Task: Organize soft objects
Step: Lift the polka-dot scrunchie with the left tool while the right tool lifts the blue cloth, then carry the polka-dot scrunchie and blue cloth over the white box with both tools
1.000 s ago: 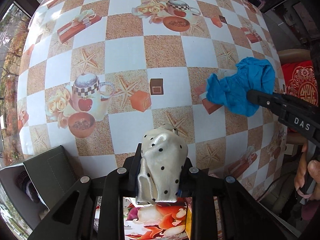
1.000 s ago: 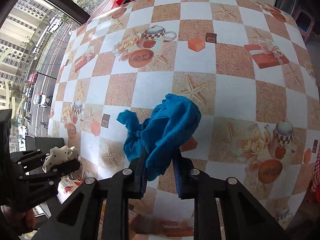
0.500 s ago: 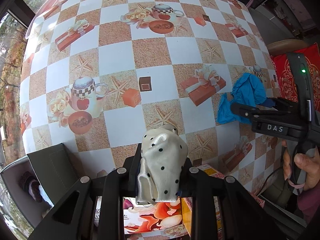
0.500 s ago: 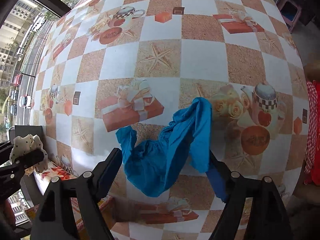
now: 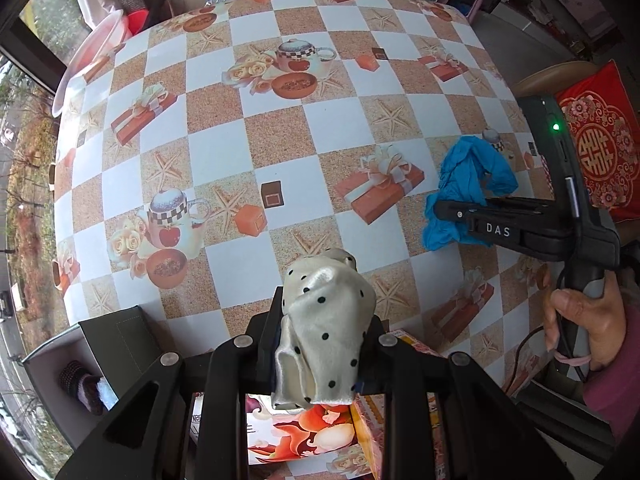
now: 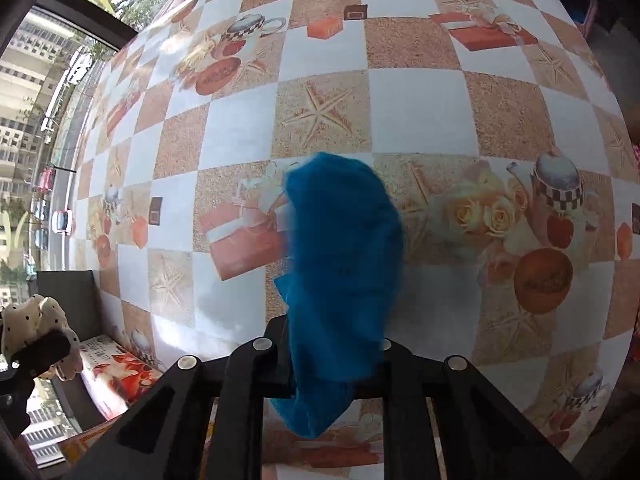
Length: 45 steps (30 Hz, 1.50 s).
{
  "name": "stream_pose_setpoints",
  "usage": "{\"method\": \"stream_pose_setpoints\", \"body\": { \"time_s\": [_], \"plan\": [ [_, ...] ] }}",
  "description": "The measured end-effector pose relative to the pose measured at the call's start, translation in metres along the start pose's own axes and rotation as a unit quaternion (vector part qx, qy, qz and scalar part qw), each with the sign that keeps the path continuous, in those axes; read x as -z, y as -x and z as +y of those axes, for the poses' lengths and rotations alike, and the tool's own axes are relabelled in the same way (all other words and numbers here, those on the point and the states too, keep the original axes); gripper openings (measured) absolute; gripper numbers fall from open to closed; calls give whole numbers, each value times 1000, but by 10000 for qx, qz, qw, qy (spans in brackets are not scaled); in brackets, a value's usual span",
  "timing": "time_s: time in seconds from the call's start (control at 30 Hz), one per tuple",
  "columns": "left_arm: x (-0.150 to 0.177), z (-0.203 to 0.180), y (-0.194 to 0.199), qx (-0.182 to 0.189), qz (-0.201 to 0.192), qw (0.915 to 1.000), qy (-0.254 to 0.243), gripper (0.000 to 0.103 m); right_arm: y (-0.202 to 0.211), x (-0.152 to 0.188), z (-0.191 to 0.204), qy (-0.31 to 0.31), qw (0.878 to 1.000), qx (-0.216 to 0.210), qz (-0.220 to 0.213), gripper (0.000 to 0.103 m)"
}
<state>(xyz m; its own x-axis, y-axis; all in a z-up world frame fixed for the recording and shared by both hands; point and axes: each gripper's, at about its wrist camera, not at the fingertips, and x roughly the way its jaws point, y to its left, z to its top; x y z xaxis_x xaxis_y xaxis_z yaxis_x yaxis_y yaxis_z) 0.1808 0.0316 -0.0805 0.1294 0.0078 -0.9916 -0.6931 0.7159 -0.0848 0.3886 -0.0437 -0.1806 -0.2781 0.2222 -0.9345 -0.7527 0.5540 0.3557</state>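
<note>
My left gripper (image 5: 320,316) is shut on a cream cloth with black dots (image 5: 324,320), held above the near edge of the table. That cloth also shows at the left edge of the right wrist view (image 6: 38,320). My right gripper (image 6: 332,340) is shut on a blue cloth (image 6: 340,260) that bunches up over its fingers and hangs below them. In the left wrist view the right gripper (image 5: 444,210) holds the blue cloth (image 5: 464,184) above the table's right side.
A table with a checked orange and white cover (image 5: 280,120) fills both views. An open dark box (image 5: 100,356) stands at the near left edge. A flowered carton (image 5: 304,436) lies below my left gripper. A red cushion (image 5: 604,148) sits at right.
The right gripper opened half a second ago and has shut again on the blue cloth, which now bunches higher. Both grippers have drawn back from the table. The dotted cloth stays gripped.
</note>
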Motion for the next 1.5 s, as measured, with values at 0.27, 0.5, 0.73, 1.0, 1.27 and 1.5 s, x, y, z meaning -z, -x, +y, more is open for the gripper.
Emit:
{"method": "stream_pose_setpoints", "body": {
  "time_s": [0.27, 0.5, 0.73, 1.0, 1.27, 1.5],
  "plan": [
    [-1, -61, 40, 221, -455, 9953, -826, 28, 62, 28, -19, -320, 9984, -203, -422, 17],
    [22, -117, 55, 528, -508, 9837, -1643, 28, 99, 63, -27, -651, 9957, -168, -632, 17],
    [54, -140, 67, 785, -464, 9719, -2172, 28, 124, 97, -27, -861, 9935, -123, -733, 17],
    [104, -152, 74, 961, -354, 9484, -3002, 28, 131, 144, -8, -873, 9949, 41, -513, 17],
    [145, -138, 82, 1052, -366, 9370, -3310, 28, 133, 185, 29, -745, 9964, 160, -372, 17],
    [162, -92, 87, 983, -489, 9475, -3004, 28, 131, 219, 68, -571, 9979, 153, -254, 17]
  ]
}}
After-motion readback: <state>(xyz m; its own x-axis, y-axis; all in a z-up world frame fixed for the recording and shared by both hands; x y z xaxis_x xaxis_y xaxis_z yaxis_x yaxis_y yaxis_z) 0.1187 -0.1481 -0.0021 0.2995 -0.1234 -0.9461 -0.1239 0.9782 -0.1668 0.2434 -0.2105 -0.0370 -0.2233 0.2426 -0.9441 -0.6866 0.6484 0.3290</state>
